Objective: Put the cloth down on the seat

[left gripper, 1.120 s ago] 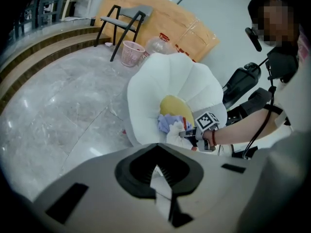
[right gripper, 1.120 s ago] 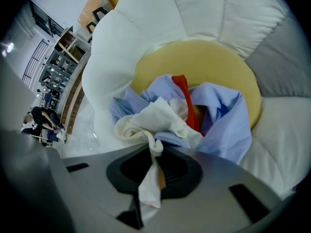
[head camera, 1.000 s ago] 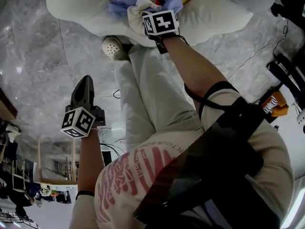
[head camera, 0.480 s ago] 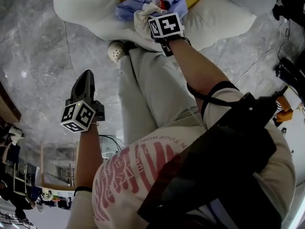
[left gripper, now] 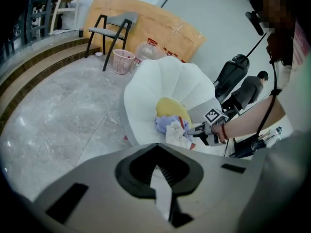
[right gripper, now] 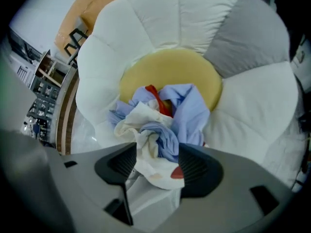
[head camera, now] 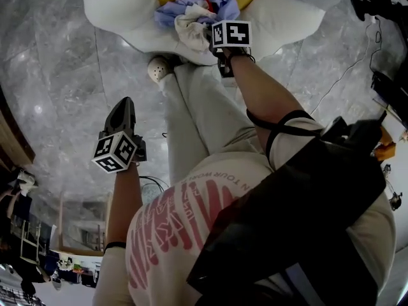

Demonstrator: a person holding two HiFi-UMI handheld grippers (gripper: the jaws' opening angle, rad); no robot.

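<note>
Cloth point(right gripper: 160, 115) is noted bunched on the seat point(right gripper: 252, 106), toward its front. Right gripper point(right gripper: 155, 165) jaws have just been opened wide; the cloth's near end is seen between them, unpressed, straight ahead. Left gripper point(left gripper: 158, 171), jaws together and empty, is held well apart.

Black ribbed pads point(right gripper: 197, 170) are set in grey jaws, a marker cube point(head camera: 231, 33) mounted behind; a cream, red-printed shirt point(head camera: 172, 234) is worn.

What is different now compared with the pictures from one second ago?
The right gripper has just opened its jaws and let go of the cloth, which lies bunched on the seat, between the open jaws. The left gripper stays shut and empty, off to the side over the floor.
</note>
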